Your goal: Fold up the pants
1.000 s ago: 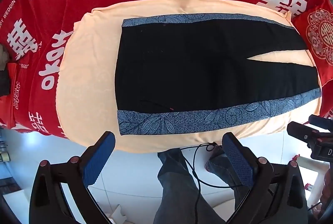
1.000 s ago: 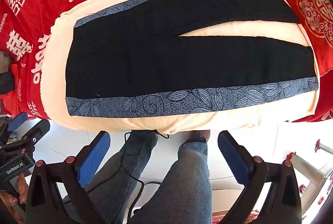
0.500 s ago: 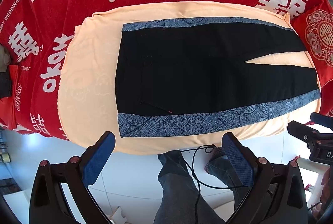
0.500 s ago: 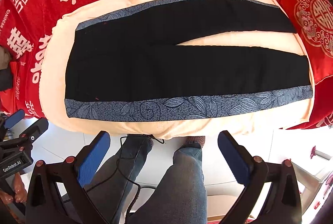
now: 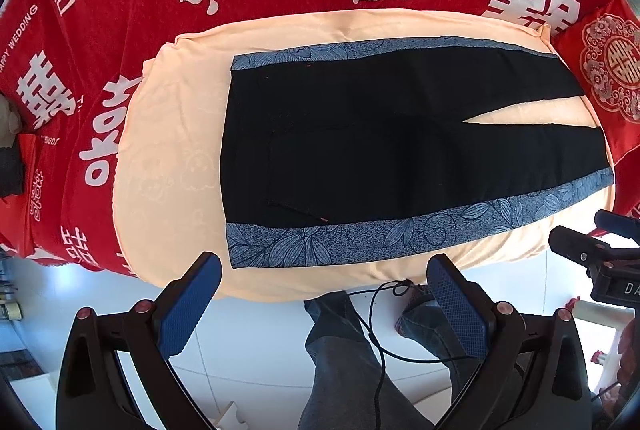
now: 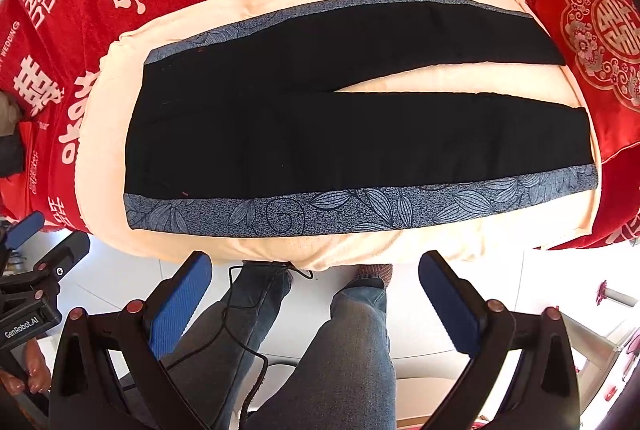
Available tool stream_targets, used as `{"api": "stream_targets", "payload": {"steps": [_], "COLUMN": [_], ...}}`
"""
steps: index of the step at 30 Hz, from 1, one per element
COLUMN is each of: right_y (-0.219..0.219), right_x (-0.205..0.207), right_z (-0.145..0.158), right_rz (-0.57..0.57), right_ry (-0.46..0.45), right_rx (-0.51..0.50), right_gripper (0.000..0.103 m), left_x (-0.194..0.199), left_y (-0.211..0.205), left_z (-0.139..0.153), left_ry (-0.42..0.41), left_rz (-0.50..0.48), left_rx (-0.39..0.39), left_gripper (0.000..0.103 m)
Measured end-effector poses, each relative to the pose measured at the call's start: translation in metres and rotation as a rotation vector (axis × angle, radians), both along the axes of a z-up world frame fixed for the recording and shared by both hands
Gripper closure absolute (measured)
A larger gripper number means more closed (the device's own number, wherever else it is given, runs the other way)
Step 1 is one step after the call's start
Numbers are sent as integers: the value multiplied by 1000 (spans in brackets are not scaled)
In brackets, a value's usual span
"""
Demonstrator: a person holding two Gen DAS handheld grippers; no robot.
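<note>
Black pants (image 5: 360,150) with blue leaf-patterned side stripes lie flat on a peach cloth (image 5: 172,150), waist to the left and the two legs spread to the right. They also show in the right wrist view (image 6: 320,134). My left gripper (image 5: 324,270) is open and empty, held over the floor just short of the near stripe at the waist end. My right gripper (image 6: 316,266) is open and empty, just short of the near stripe around mid-leg.
The peach cloth (image 6: 104,134) lies on a bed with a red cover printed with white characters (image 5: 120,10). A red cushion (image 6: 600,42) sits at the right. The person's legs in jeans (image 6: 344,350) and a black cable (image 5: 380,310) are below, on a white tiled floor.
Both grippers have drawn back and up a little, so the pants sit slightly lower in both views. Both stay open.
</note>
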State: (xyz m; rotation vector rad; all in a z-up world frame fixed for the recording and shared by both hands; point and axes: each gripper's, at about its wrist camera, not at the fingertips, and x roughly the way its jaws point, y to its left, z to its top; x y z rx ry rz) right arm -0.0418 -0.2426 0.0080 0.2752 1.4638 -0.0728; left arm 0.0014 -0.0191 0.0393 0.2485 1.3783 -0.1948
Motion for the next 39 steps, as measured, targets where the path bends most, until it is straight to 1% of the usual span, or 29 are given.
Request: {"api": "stream_targets", "payload": {"steps": [19, 24, 30, 32, 35, 37, 39], "right_y": [-2, -9, -17, -19, -21, -22, -21], "right_x": [-1, 0, 4, 5, 7, 8, 9], "right_z": [3, 3, 2, 1, -4, -9, -16], "right_rz": [25, 40, 79, 93, 108, 105, 99], "right_ry": [-15, -24, -33, -39, -46, -37, -36], "right_rx": [-5, -7, 16, 42, 123, 168, 222], "right_gripper": [0, 0, 0, 0, 0, 0, 0], "left_x": [-3, -7, -14, -16, -18, -19, -20], "left_y": [-7, -9, -11, -8, 1, 8, 15], "left_z": [2, 3, 5, 5, 1, -4, -9], "left_ry": [-21, -29, -29, -27, -8, 9, 19], "left_rz": [15, 46, 124, 171, 238, 276, 297], "left_rx": [21, 25, 28, 12, -28, -39, -53], "left_gripper": [0, 0, 0, 0, 0, 0, 0]}}
